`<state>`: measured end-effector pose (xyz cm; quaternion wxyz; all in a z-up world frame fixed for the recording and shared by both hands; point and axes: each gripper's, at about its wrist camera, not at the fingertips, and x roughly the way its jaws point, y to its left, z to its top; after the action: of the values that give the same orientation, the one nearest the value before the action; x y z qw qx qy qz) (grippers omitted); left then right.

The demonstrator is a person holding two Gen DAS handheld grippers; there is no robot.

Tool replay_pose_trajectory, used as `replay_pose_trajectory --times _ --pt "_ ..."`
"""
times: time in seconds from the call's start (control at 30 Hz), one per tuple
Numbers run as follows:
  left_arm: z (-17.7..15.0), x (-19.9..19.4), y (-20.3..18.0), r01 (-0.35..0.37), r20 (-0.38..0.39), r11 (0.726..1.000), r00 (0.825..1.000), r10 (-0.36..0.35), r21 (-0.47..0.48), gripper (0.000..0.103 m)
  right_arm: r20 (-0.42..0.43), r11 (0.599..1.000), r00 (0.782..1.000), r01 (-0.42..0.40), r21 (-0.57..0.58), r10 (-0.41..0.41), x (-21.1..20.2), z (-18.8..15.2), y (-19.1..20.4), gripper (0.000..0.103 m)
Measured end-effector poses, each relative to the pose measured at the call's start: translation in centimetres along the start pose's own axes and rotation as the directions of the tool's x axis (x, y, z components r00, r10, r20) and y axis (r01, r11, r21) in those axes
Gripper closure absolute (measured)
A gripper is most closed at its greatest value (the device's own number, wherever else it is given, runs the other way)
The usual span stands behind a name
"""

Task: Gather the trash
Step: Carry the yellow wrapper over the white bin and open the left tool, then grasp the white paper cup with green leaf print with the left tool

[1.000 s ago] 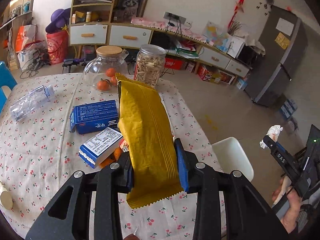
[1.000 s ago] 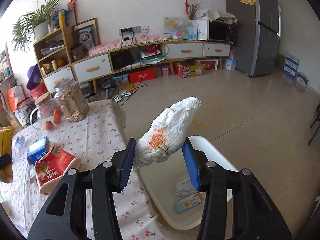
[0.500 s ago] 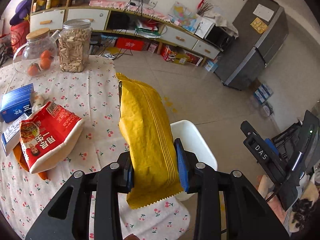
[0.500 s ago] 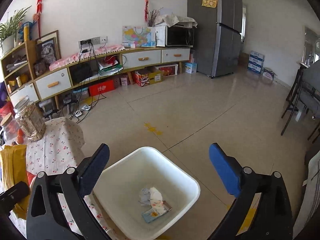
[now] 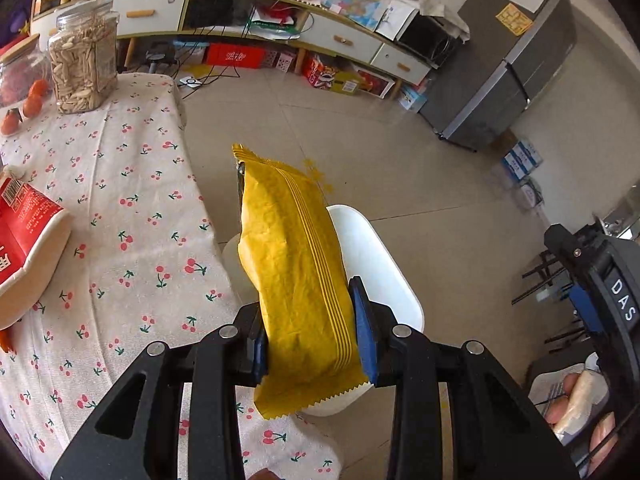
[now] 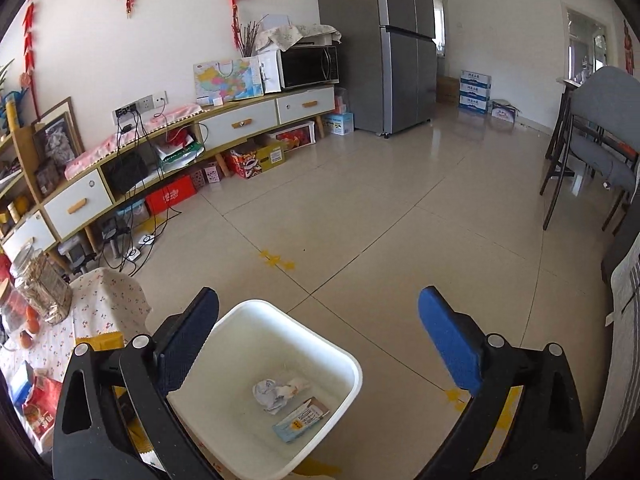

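My left gripper [image 5: 310, 326] is shut on a yellow snack wrapper [image 5: 294, 268] and holds it upright over the table edge, above the near rim of the white trash bin [image 5: 376, 264]. My right gripper [image 6: 320, 320] is open and empty above the same bin [image 6: 344, 356]. Inside the bin lie a crumpled white tissue [image 6: 276, 392] and a small flat packet [image 6: 302, 420]. A corner of the yellow wrapper [image 6: 106, 340] shows at the left of the right wrist view.
The table with a cherry-print cloth [image 5: 132, 208] holds a red snack bag [image 5: 24, 236], a jar of seeds [image 5: 82, 68] and a glass jar with oranges [image 5: 20, 88]. The right gripper's body [image 5: 600, 288] shows at the right. Grey chairs [image 6: 592, 152] stand right.
My right gripper opened and dropped the white tissue into the bin. My left gripper carried the yellow wrapper rightward from over the table to the bin's edge.
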<state>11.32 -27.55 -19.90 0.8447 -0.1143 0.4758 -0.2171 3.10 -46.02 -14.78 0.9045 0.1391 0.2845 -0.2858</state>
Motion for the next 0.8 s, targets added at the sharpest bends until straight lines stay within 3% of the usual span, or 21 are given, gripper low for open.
replay_pose_trajectory --times 0.17,0.23,0.27,0.4,0.5,0.6,0.8 --pt "-0.2 2.3 -1.3 -0.006 -0.034 1.0 0.999 0.007 0.03 0.061 -0.011 1.0 1.0 0.007 0.027 -0.007 0.4 0.2 -0.6 0.007" --pt "-0.2 3.0 -1.6 -0.023 -0.05 0.999 0.998 0.024 0.032 0.034 -0.016 0.999 1.0 0.011 0.037 -0.011 0.6 0.2 -0.8 0.007" --pt "-0.3 3.1 -1.6 -0.029 -0.048 0.999 0.998 0.03 0.026 0.03 -0.017 0.999 1.0 0.011 0.04 -0.011 0.6 0.2 -0.9 0.007" --pt "-0.4 2.8 -1.3 -0.055 -0.045 0.998 0.997 0.056 0.029 0.026 -0.022 1.0 1.0 0.001 0.031 0.0 0.6 0.1 -0.7 0.007" --pt "-0.8 1.2 -0.8 -0.12 -0.003 0.992 0.993 0.12 0.049 0.024 -0.026 1.0 1.0 -0.016 0.009 0.016 0.4 0.0 0.0 0.007" --pt "-1.1 -0.8 0.3 -0.215 0.055 0.975 0.976 0.212 0.052 0.019 -0.04 0.999 0.998 -0.043 -0.027 0.042 0.3 -0.4 1.3 0.007" --pt "-1.7 -5.0 4.4 -0.364 0.112 0.931 0.924 0.366 -0.034 0.019 -0.077 0.98 0.991 -0.121 -0.156 0.11 -0.6 -2.0 5.6 0.007"
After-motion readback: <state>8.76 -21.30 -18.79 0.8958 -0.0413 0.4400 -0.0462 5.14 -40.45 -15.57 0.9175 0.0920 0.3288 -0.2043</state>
